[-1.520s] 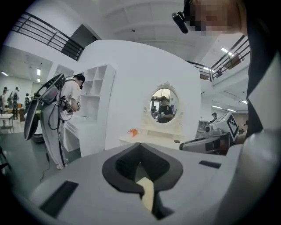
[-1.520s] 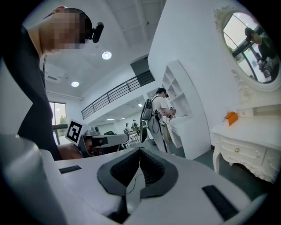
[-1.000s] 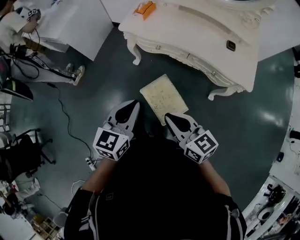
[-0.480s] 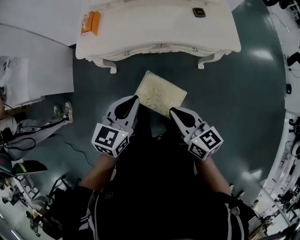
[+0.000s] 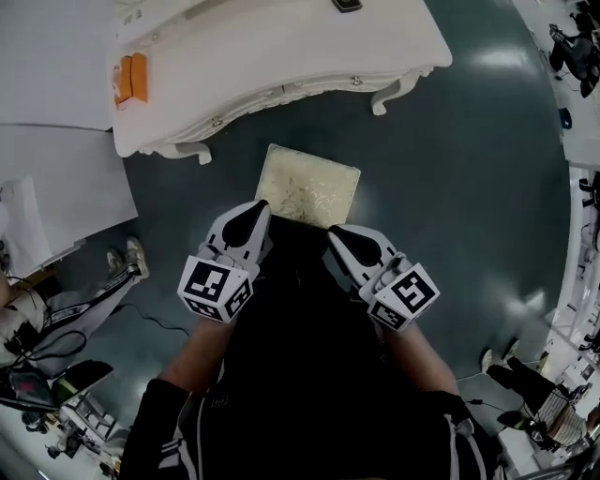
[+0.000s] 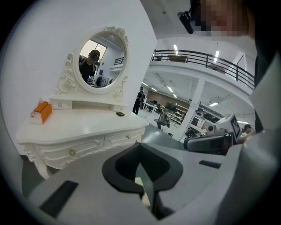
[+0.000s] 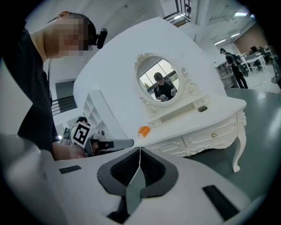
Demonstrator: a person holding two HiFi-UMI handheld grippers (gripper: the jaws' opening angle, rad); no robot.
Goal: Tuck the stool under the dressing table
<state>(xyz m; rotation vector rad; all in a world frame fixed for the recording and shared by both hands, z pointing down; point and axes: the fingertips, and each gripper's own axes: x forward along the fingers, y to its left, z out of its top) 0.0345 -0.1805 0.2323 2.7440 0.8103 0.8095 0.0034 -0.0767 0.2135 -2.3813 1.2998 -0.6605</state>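
Observation:
The stool (image 5: 309, 184), with a cream square cushion, stands on the dark floor just in front of the white dressing table (image 5: 281, 56). My left gripper (image 5: 255, 208) is shut and empty, its tip at the cushion's near left corner. My right gripper (image 5: 336, 234) is also shut and empty, close to the near right edge. The left gripper view shows its closed jaws (image 6: 140, 146) pointing at the table's drawers (image 6: 88, 143) and oval mirror (image 6: 103, 57). The right gripper view shows its closed jaws (image 7: 140, 150) facing the same table (image 7: 206, 118). Touch with the stool cannot be told.
An orange box (image 5: 131, 77) and a small black item (image 5: 347, 5) lie on the tabletop. White furniture (image 5: 56, 178) stands at the left, with a seated person's feet (image 5: 131, 258) and cables beside it. Equipment lines the right edge (image 5: 577, 37).
The head view has swung, so the table now sits square across the top. Both grippers have come down and forward to the stool's near edge, still shut.

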